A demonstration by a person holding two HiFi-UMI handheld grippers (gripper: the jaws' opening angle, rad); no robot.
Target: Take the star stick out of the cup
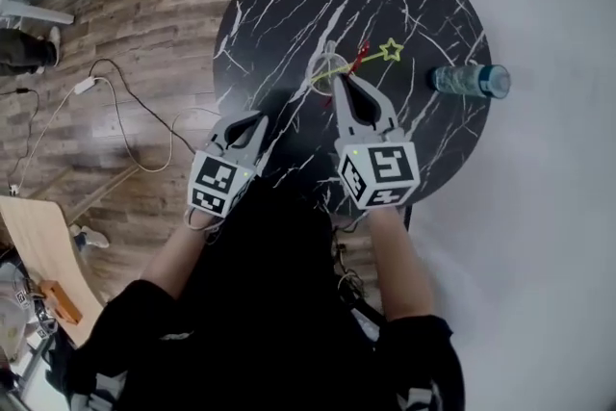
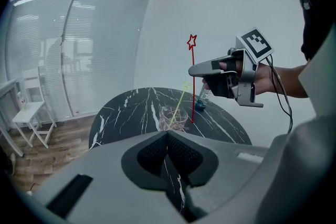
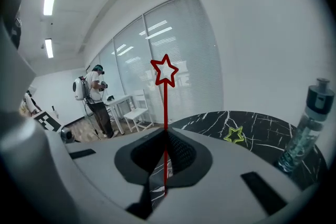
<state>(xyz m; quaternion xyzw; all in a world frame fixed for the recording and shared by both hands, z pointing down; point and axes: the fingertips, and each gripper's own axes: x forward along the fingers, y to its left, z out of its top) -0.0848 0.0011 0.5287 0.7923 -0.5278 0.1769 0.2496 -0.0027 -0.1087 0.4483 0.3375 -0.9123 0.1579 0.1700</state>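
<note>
A clear cup (image 1: 325, 72) (image 2: 174, 119) stands near the middle of the round black marble table (image 1: 289, 5). A yellow star stick (image 1: 389, 50) (image 2: 185, 86) leans in it, its star showing in the right gripper view (image 3: 234, 135). My right gripper (image 1: 345, 78) (image 2: 192, 70) (image 3: 165, 132) is shut on a red star stick (image 2: 192, 42) (image 3: 165, 72), held upright. The stick's lower end hangs just right of the cup. My left gripper (image 1: 259, 118) (image 2: 168, 134) is shut on nothing, low at the table's near left.
A blue-capped water bottle (image 1: 470, 80) (image 2: 201, 102) (image 3: 304, 131) lies or stands at the table's right edge. White chairs (image 2: 29, 118) and a person with a backpack (image 3: 96, 96) are across the room. Cables (image 1: 115, 96) run over the wood floor.
</note>
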